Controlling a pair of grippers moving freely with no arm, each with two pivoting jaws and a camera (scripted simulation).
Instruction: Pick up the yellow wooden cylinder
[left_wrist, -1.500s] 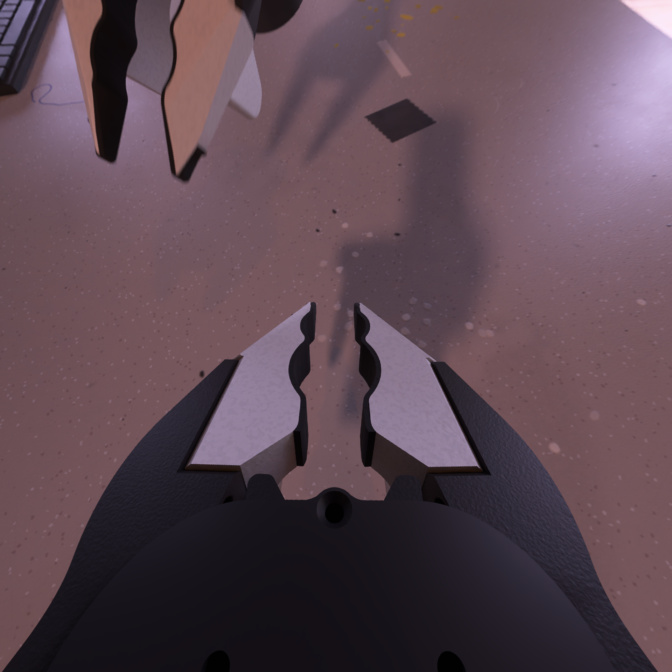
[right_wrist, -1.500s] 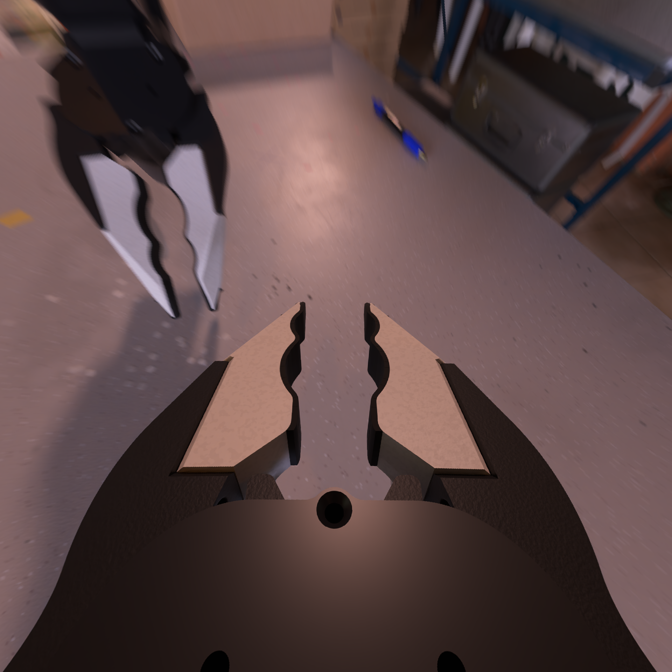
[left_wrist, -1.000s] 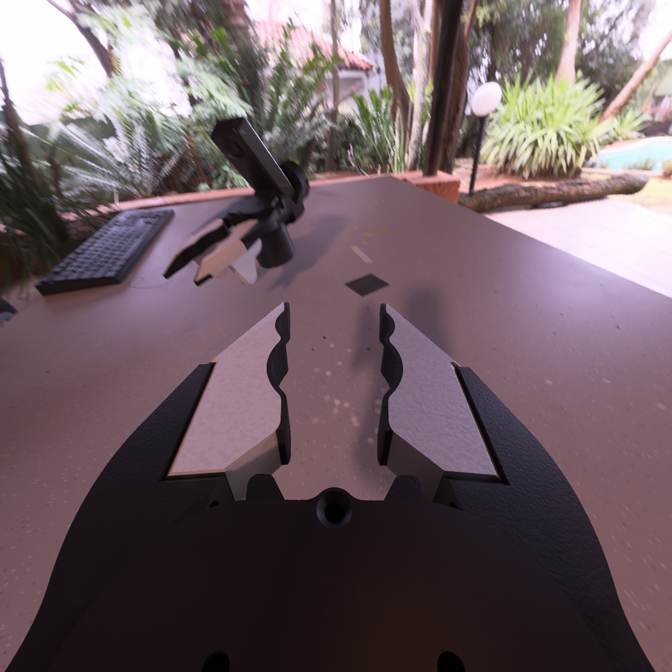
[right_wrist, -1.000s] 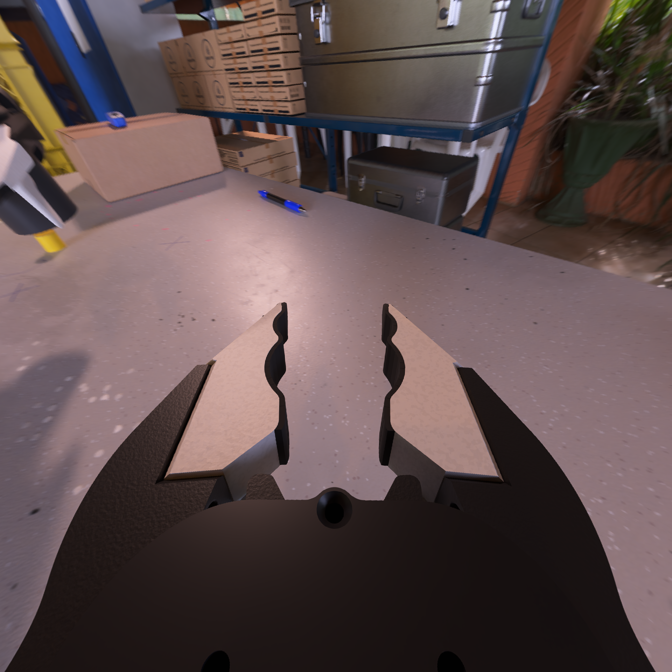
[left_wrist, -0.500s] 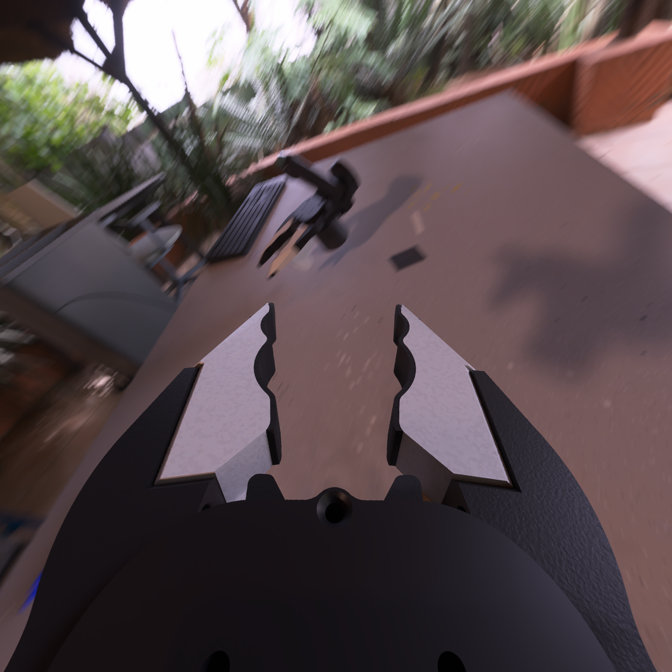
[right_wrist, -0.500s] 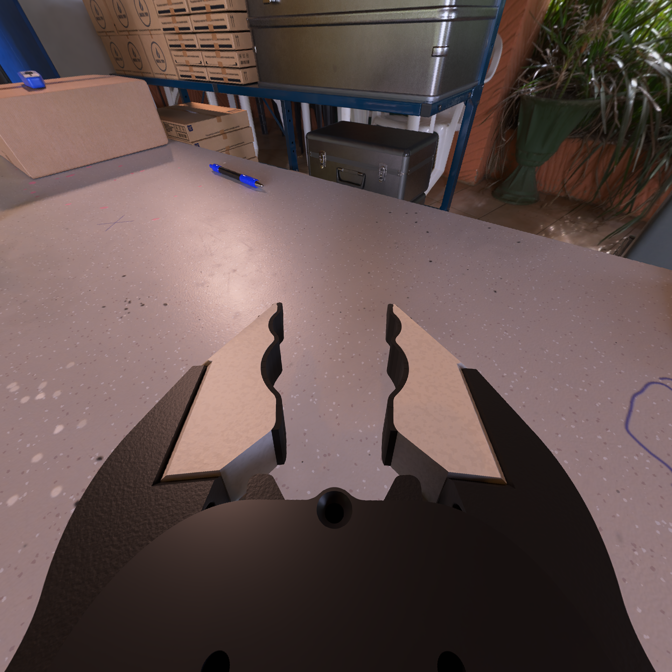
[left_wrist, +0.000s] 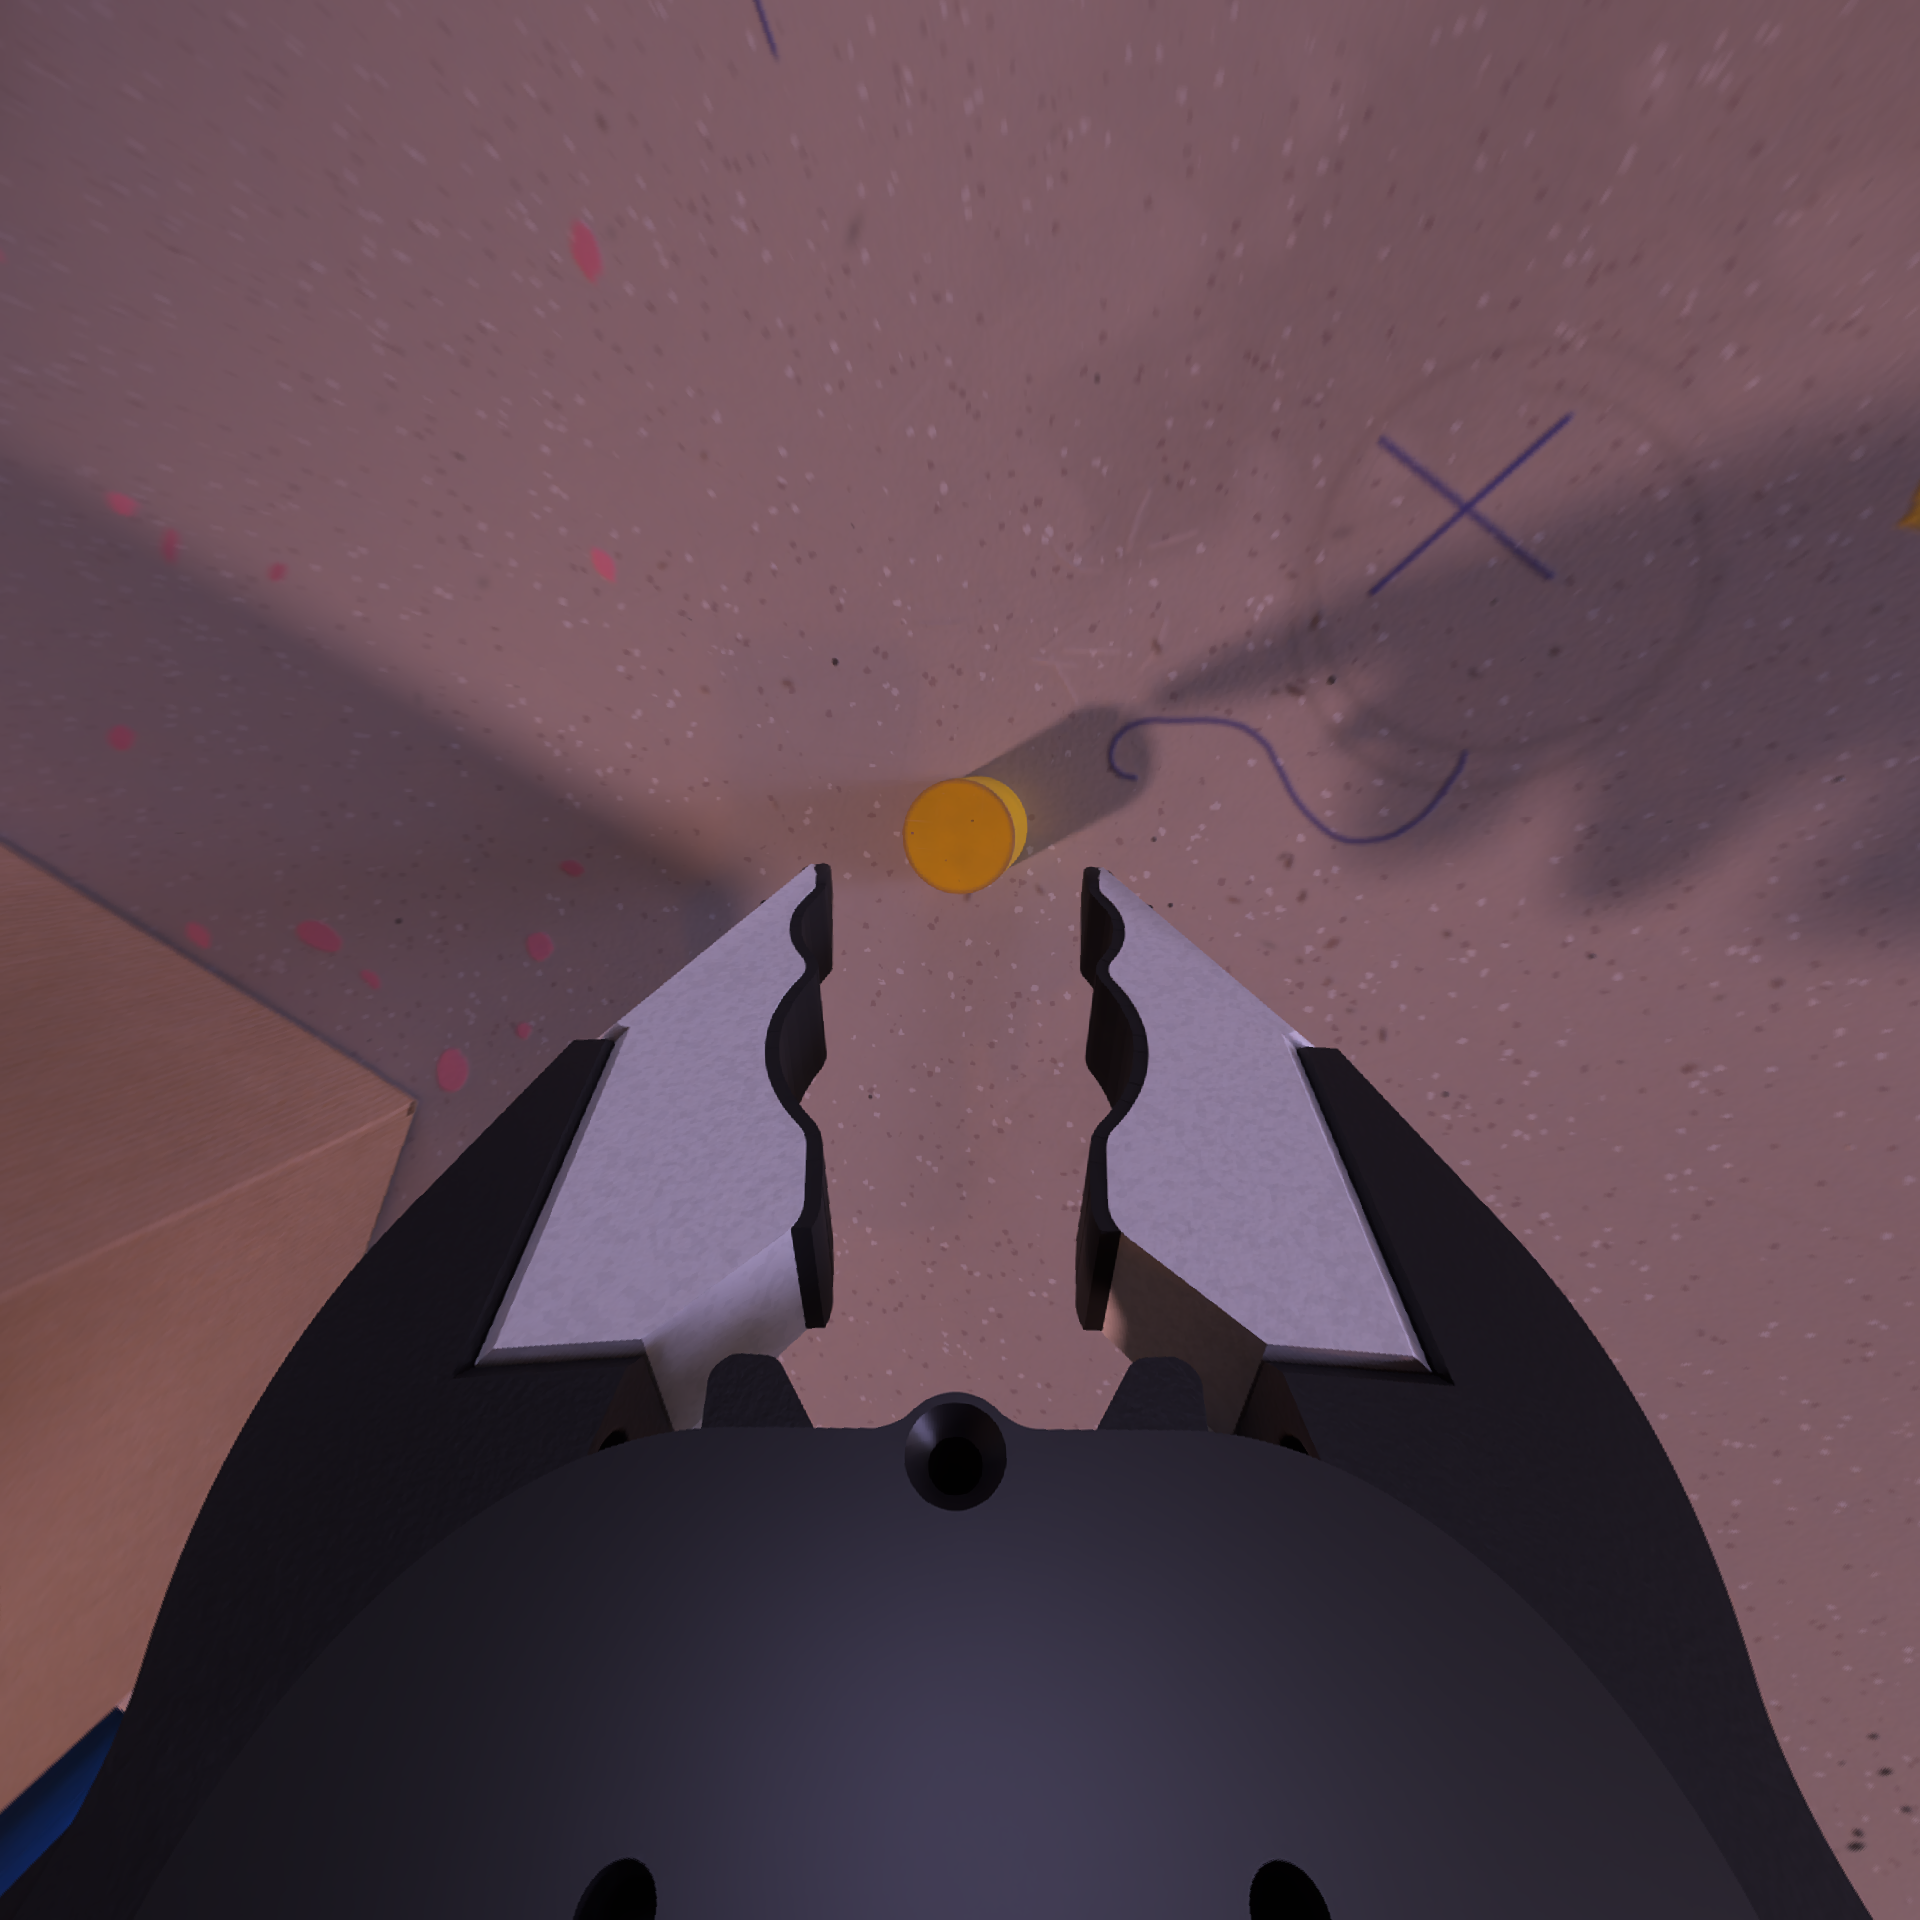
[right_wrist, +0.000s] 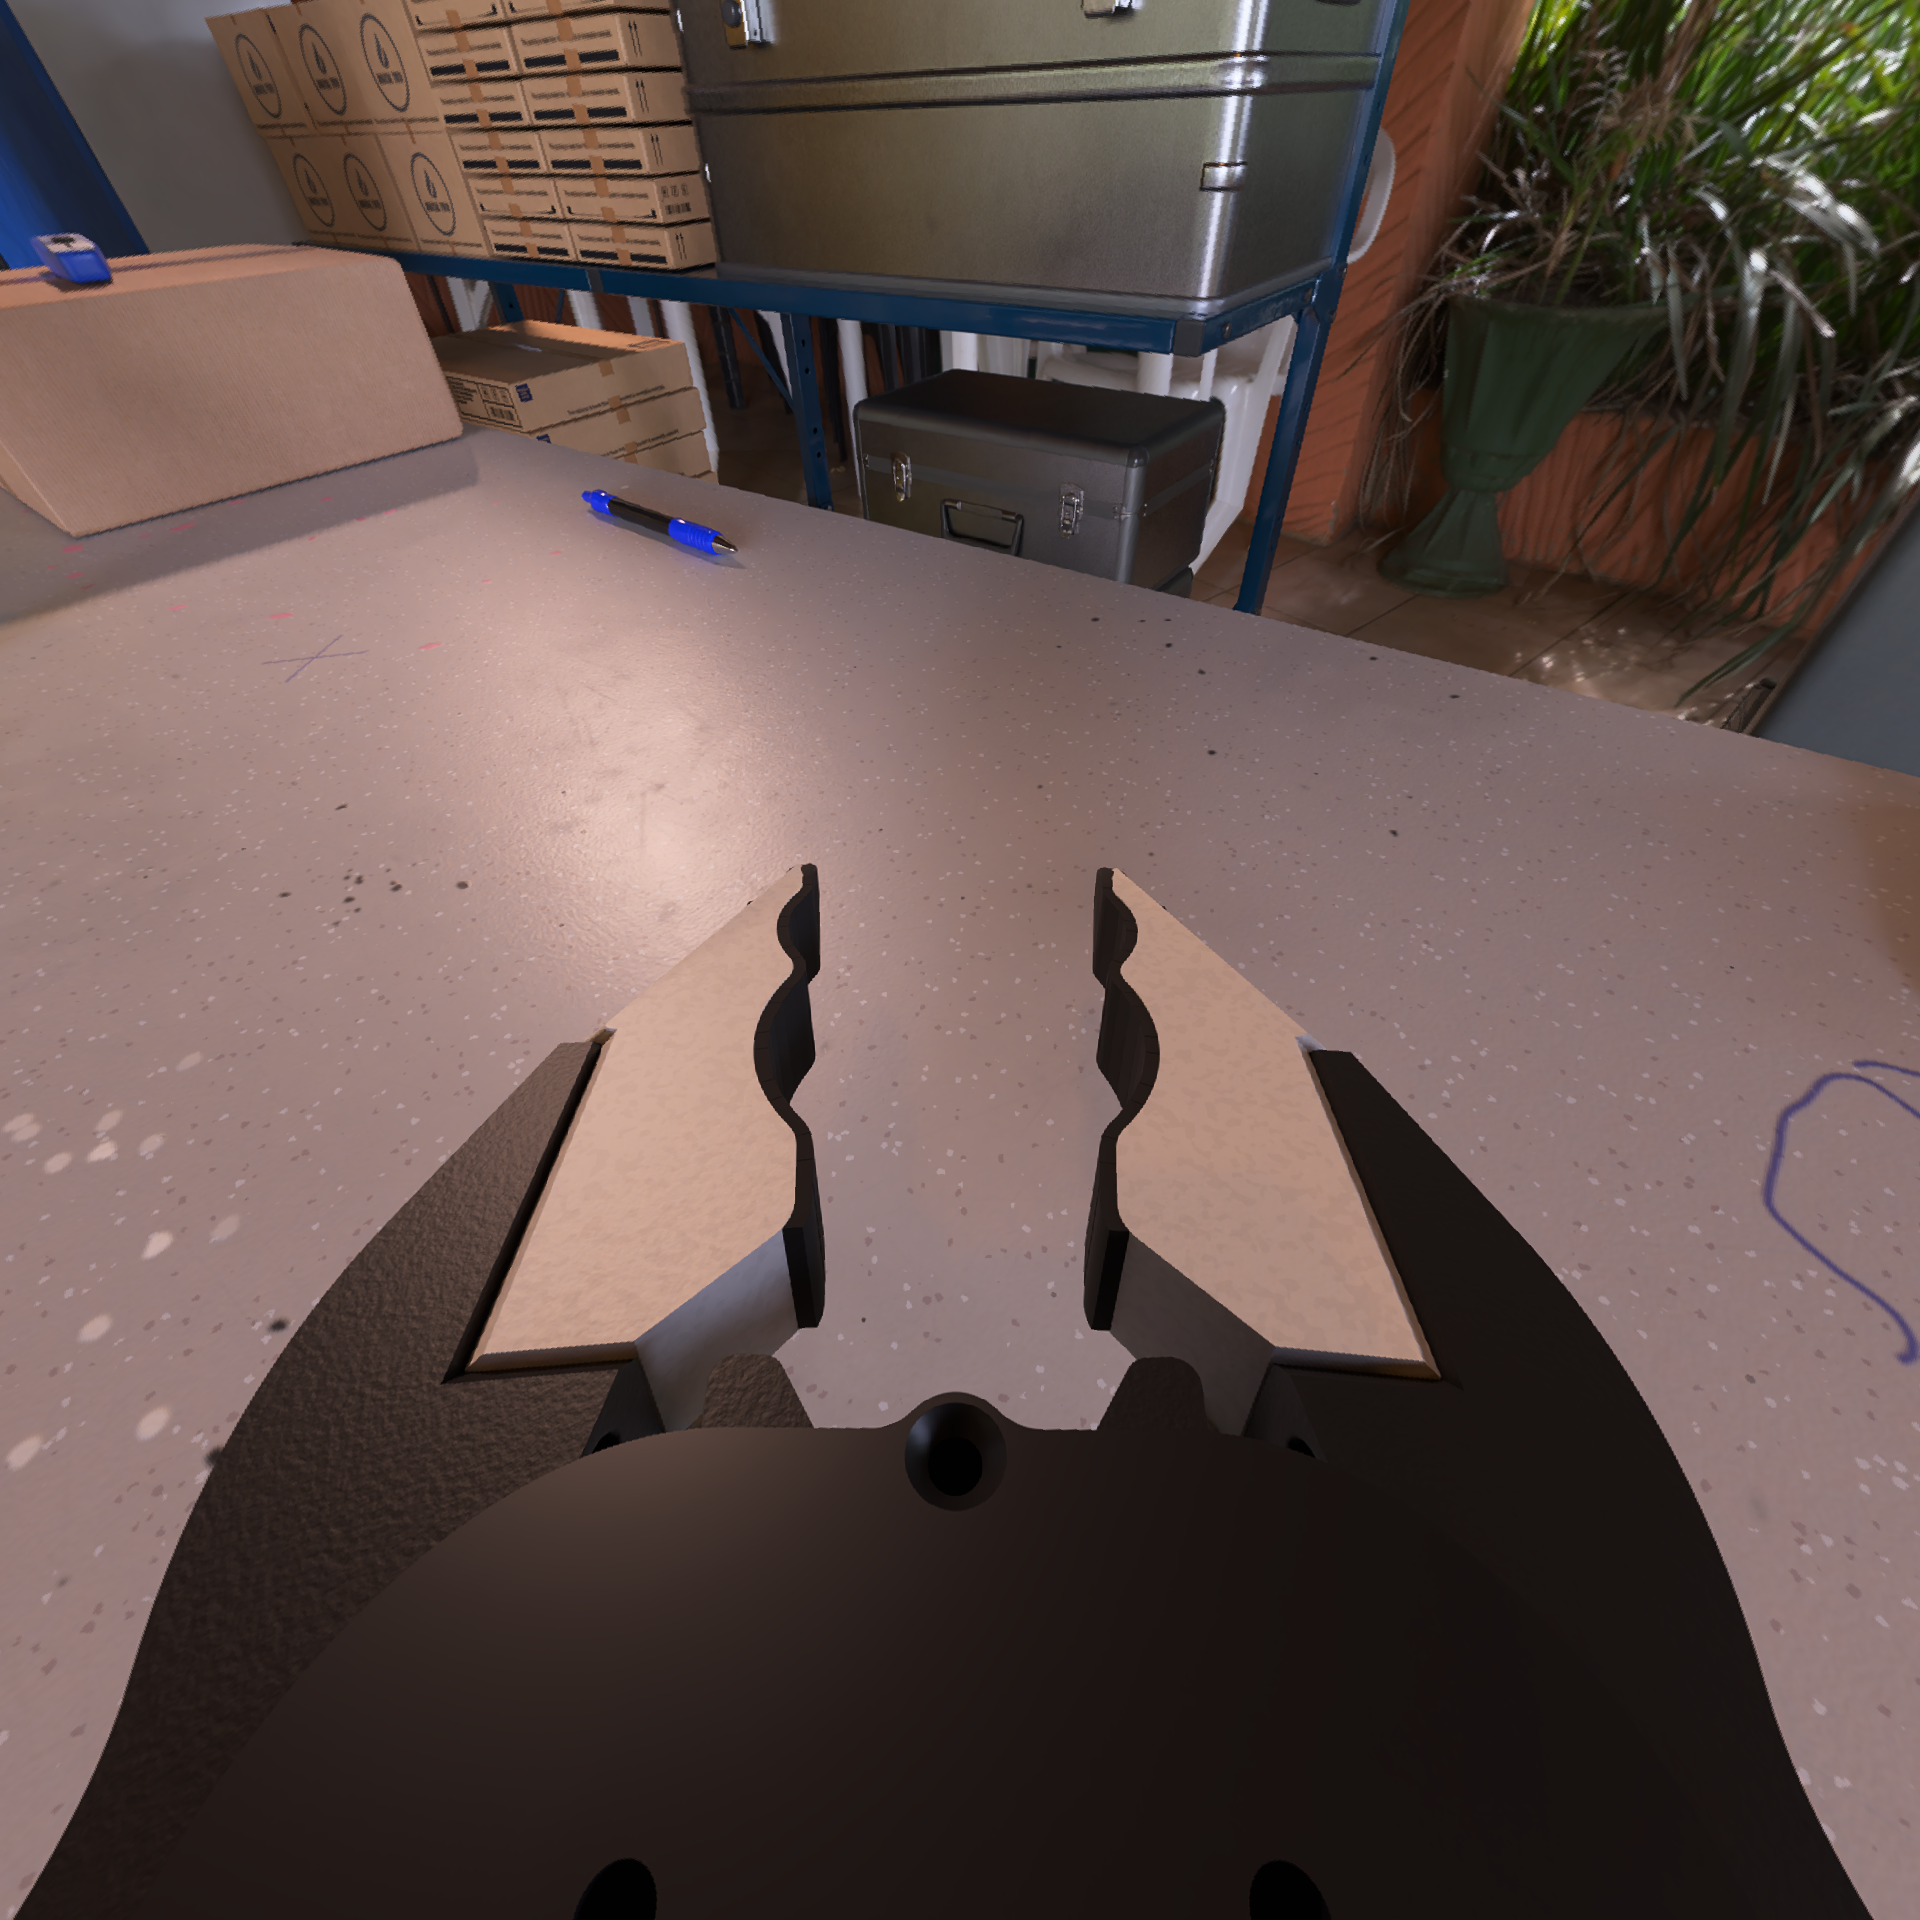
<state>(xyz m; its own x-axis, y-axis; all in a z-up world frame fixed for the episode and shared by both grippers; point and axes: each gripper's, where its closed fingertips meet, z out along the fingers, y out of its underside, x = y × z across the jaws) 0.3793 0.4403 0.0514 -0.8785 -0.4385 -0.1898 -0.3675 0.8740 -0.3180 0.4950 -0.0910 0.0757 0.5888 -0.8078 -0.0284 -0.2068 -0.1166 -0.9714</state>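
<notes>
The yellow wooden cylinder (left_wrist: 964, 835) stands upright on the speckled table, seen from above in the left wrist view. My left gripper (left_wrist: 954, 881) is open and points down at it, its fingertips just short of the cylinder, one on each side of its line. My right gripper (right_wrist: 954, 881) is open and empty, low over bare table. The cylinder does not show in the right wrist view.
A cardboard box (left_wrist: 156, 1195) lies close at the left of the left gripper; it also shows in the right wrist view (right_wrist: 208, 374) at the far left. A blue pen (right_wrist: 660, 523) lies near the table's far edge. Shelves with boxes and metal cases stand beyond.
My left gripper has swung from looking across the table to pointing down over the yellow cylinder, and its jaws have opened wider. My right gripper has barely moved and opened slightly.
</notes>
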